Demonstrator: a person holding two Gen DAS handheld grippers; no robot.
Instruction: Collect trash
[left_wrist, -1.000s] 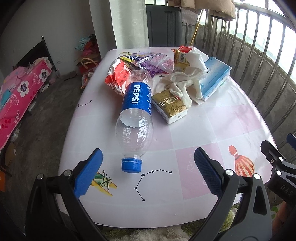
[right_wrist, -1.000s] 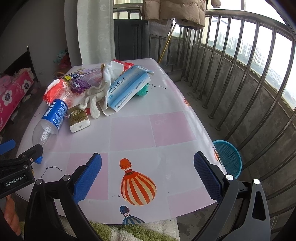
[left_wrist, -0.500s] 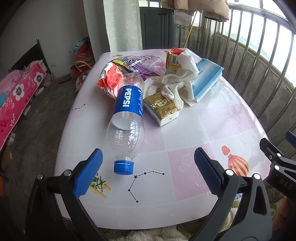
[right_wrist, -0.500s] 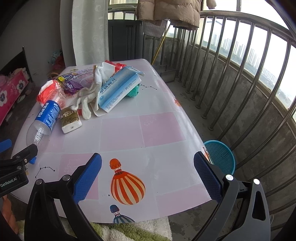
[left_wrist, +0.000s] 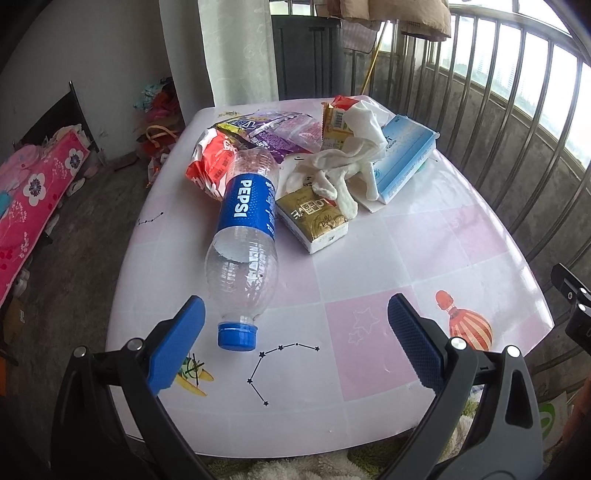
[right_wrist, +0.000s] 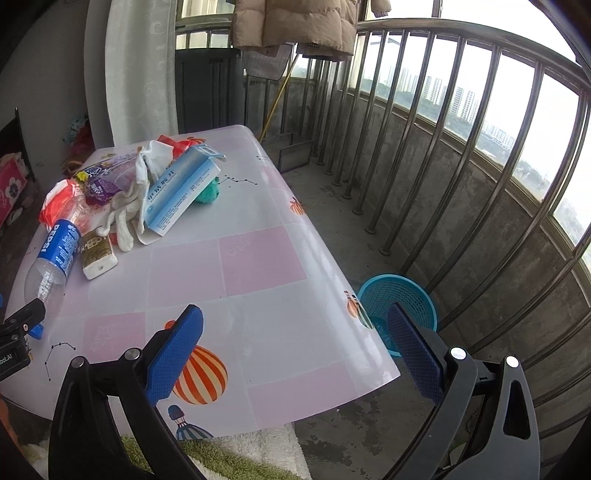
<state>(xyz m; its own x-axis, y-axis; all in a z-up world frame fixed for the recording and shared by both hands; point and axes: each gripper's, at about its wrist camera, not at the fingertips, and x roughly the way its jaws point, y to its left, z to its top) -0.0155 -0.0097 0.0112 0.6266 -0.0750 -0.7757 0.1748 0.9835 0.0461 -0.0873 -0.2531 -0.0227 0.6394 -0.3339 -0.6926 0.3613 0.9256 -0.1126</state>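
Note:
An empty Pepsi bottle lies on the table, its blue cap toward me. It also shows in the right wrist view. Beside it lie a gold tissue pack, a white cloth, a blue-white box, a red wrapper and a purple wrapper. My left gripper is open and empty, just in front of the cap. My right gripper is open and empty over the table's near right corner. A blue mesh basket stands on the floor beside the table.
A metal railing runs along the right. A green lump lies behind the box. A bed with pink cover is at the left. A green-white rug lies under the table's near edge.
Both grippers have shifted: the left view now shows the table from slightly farther back and higher, the right view has swung right, showing more of the basket. Nothing on the table moved.

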